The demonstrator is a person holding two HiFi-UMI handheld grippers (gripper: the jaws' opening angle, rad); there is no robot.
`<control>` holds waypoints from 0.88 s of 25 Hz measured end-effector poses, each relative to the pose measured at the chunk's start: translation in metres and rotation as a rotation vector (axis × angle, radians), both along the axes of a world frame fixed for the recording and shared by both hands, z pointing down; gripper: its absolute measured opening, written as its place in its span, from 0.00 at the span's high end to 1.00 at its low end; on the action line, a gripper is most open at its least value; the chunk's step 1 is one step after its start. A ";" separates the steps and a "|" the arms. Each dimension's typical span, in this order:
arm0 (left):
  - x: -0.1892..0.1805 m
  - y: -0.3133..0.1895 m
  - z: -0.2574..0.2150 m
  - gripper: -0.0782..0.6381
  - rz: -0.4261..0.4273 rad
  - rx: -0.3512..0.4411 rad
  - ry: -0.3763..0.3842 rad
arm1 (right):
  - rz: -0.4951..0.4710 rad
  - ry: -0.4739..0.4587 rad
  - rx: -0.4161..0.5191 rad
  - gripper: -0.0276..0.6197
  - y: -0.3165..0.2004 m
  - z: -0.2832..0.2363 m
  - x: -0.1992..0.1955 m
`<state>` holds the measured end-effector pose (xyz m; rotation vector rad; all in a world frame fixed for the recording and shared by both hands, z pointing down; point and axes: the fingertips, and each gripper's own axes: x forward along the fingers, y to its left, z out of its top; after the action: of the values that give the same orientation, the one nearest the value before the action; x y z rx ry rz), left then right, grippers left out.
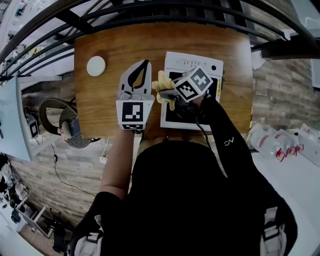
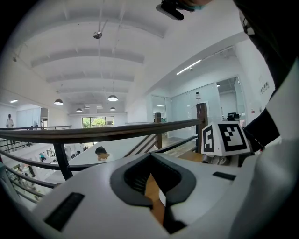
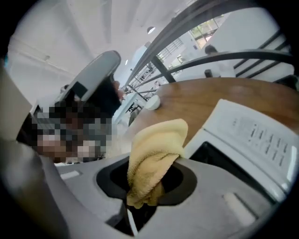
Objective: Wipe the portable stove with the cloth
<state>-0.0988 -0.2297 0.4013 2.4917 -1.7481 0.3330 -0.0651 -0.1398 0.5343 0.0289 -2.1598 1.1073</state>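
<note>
The portable stove (image 1: 196, 64) is white with a black top and sits on the right half of the wooden table (image 1: 115, 45). My right gripper (image 1: 168, 94) hangs over the stove's left edge, shut on a bunched yellow cloth (image 1: 161, 86). In the right gripper view the cloth (image 3: 156, 149) stands up out of the jaws, beside the stove's white panel (image 3: 254, 135). My left gripper (image 1: 145, 64) lies over bare wood just left of the stove, pointing away from me, its fingertips together and nothing held. Only a thin wedge of wood shows between its jaws (image 2: 153, 173).
A small white round disc (image 1: 96, 65) lies on the table's far left. A black metal railing (image 1: 150, 10) runs just beyond the table's far edge, with an open drop behind it. A white counter with packets (image 1: 285, 145) stands at the right.
</note>
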 end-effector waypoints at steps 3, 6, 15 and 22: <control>0.003 -0.004 0.002 0.88 0.000 -0.002 0.003 | 0.080 0.052 0.087 0.79 -0.029 0.009 0.006; 0.007 -0.006 0.005 0.88 0.003 -0.005 0.006 | 0.140 0.075 0.145 0.79 -0.051 0.011 0.009; 0.010 -0.016 0.003 0.88 -0.005 -0.007 0.006 | 0.211 0.107 0.284 0.79 -0.091 0.003 0.010; 0.022 -0.018 0.003 0.88 0.016 -0.011 0.009 | 0.254 0.069 0.376 0.79 -0.096 -0.020 0.029</control>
<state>-0.0768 -0.2473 0.4043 2.4974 -1.7189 0.3314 -0.0358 -0.2363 0.5140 0.5158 -2.3156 0.8023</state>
